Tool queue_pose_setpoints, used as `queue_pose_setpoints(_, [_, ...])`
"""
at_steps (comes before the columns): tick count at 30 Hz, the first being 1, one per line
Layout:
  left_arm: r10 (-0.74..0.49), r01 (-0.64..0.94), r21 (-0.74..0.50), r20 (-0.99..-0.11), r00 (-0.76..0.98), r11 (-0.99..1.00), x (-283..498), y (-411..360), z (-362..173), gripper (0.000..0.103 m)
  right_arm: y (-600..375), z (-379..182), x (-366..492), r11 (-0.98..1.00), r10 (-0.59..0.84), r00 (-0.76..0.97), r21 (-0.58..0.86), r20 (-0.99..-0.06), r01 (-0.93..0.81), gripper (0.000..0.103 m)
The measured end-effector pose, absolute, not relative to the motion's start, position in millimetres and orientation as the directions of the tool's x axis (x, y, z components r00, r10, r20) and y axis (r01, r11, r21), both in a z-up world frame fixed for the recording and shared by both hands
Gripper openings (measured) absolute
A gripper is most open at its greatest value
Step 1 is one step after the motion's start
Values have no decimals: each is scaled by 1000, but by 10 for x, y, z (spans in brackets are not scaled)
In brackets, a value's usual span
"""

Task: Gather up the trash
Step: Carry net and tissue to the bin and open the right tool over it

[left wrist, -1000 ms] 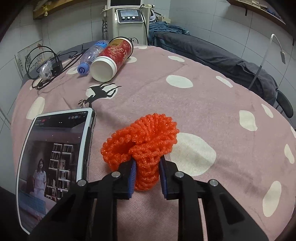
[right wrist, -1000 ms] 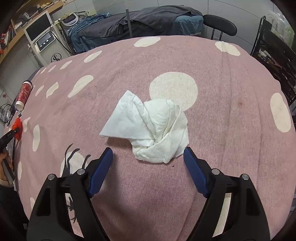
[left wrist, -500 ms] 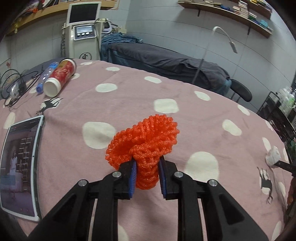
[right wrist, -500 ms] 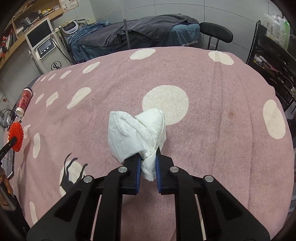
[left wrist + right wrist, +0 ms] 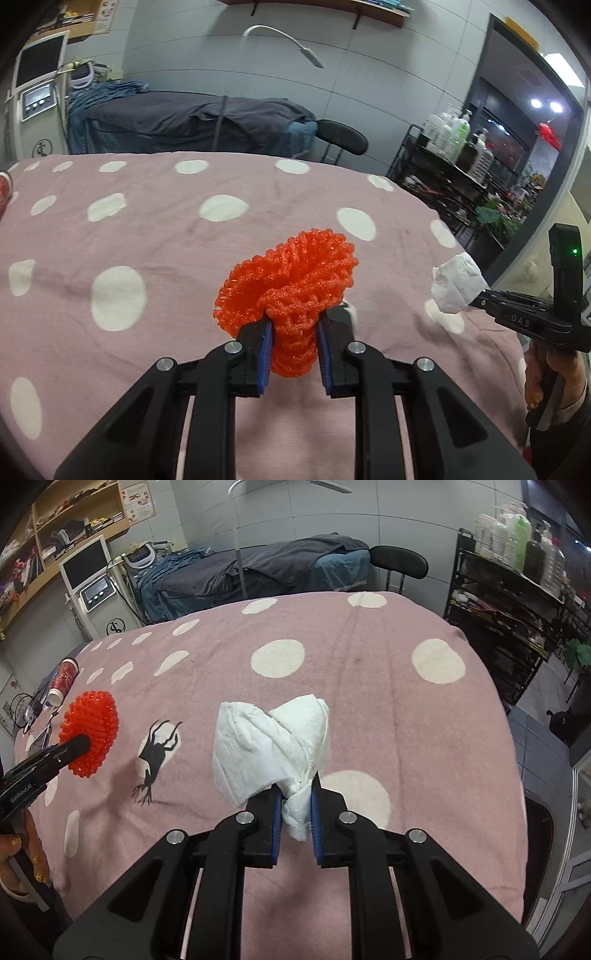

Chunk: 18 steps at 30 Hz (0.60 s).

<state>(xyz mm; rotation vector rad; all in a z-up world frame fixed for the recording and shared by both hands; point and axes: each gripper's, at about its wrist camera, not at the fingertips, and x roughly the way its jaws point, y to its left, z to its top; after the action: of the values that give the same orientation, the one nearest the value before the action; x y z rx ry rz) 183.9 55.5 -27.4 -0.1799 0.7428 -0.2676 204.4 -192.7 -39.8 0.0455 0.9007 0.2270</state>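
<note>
My left gripper is shut on an orange foam fruit net, held above the pink dotted blanket. My right gripper is shut on a crumpled white tissue, lifted off the blanket. In the left wrist view the tissue shows at the right edge in the other gripper's tip. In the right wrist view the orange net shows at the far left, pinched by the left gripper's fingers.
A red can lies at the blanket's far left by cables. Behind the bed stand a white machine, a dark treatment couch and a black chair. A shelf rack with bottles stands on the right.
My right gripper closed on the tissue and lifted it off the blanket. My left gripper swung right with the orange net, leaving the tablet and can out of its view.
</note>
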Motion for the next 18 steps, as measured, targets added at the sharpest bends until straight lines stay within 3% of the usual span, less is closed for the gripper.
queue_pose_setpoints(18, [-583, 546, -284, -629, 514, 788, 1735, -1232, -248, 21, -3644, -392, 1044, 959, -33, 683, 169, -729, 228, 14])
